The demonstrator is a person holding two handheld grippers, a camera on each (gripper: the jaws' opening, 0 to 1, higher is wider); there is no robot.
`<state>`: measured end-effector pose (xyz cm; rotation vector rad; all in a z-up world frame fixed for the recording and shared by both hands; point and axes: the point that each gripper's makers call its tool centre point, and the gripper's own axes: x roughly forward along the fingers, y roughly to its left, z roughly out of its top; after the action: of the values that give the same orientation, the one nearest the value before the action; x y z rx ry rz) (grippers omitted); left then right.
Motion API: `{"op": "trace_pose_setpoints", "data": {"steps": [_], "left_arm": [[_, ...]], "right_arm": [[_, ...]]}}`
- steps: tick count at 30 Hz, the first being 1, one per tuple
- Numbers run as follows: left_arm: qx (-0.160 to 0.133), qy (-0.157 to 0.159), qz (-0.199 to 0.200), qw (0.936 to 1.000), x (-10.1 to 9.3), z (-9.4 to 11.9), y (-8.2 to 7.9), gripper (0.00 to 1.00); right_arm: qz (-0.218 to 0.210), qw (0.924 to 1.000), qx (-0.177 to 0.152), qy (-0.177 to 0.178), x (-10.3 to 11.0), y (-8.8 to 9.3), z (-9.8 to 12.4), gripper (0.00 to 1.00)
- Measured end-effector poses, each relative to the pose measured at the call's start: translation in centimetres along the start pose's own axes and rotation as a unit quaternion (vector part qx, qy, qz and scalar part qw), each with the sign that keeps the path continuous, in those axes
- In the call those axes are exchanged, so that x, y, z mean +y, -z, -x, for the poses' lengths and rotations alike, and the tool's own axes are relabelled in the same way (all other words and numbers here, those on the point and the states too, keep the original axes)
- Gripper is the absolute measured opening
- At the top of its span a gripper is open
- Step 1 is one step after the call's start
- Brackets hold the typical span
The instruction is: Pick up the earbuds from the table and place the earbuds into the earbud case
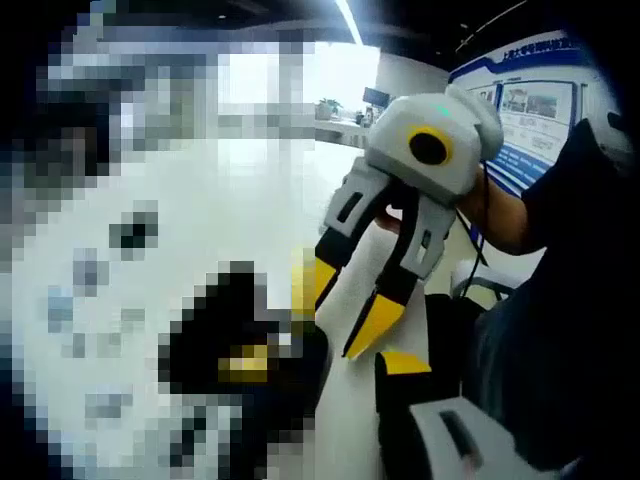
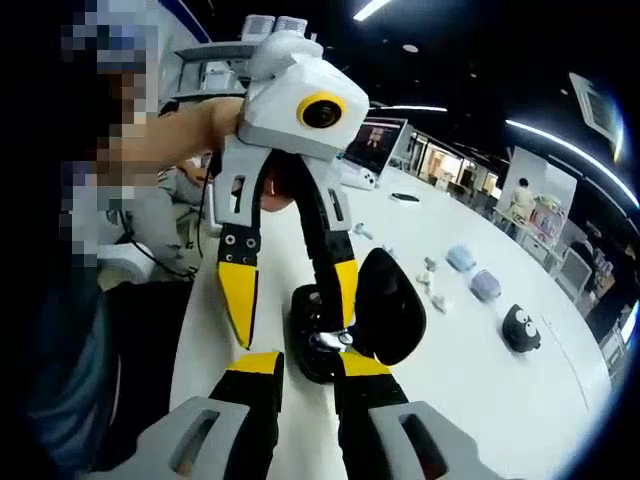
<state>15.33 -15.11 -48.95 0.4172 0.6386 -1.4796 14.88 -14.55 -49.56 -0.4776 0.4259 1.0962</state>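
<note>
Two claws meet over the white counter (image 2: 470,380): left claw (image 2: 290,300) open above the open black earbud case (image 2: 375,305); right claw (image 2: 305,365) open just beside it; an earbud (image 2: 330,341) between its tips

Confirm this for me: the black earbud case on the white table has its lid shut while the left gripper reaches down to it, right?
Not quite: the lid is open, not shut. In the right gripper view the black earbud case sits on the white table with its lid swung up, while the left gripper reaches down to it.
</note>
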Motion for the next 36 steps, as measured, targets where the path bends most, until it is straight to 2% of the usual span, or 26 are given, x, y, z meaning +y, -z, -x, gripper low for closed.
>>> {"op": "trace_pose_setpoints", "data": {"steps": [10, 21, 25, 30, 36], "left_arm": [[0.001, 0.006, -0.002, 1.0, -0.1, 0.0, 0.0, 0.42], [-0.003, 0.007, -0.002, 1.0, -0.1, 0.1, -0.1, 0.42], [-0.012, -0.006, 0.003, 0.9999, 0.1, 0.8, 0.2, 0.42], [-0.039, -0.034, 0.013, 0.9986, 0.3, 2.5, 0.6, 0.42], [-0.044, -0.07, 0.022, 0.9963, 1.0, 4.4, 2.4, 0.43]], "right_arm": [[0.013, 0.9999, 0.006, -0.002, 0.7, -0.1, -0.2, 0.19], [0.0, 1.0, 0.004, 0.007, 0.6, 0.1, 0.2, 0.19], [-0.015, 0.9998, 0.001, 0.013, 0.1, 0.4, 0.6, 0.2], [-0.046, 0.9977, -0.035, 0.036, -1.7, -0.5, 2.1, 0.21], [-0.054, 0.9957, -0.049, 0.058, -3.3, -0.8, 3.1, 0.23]]}}
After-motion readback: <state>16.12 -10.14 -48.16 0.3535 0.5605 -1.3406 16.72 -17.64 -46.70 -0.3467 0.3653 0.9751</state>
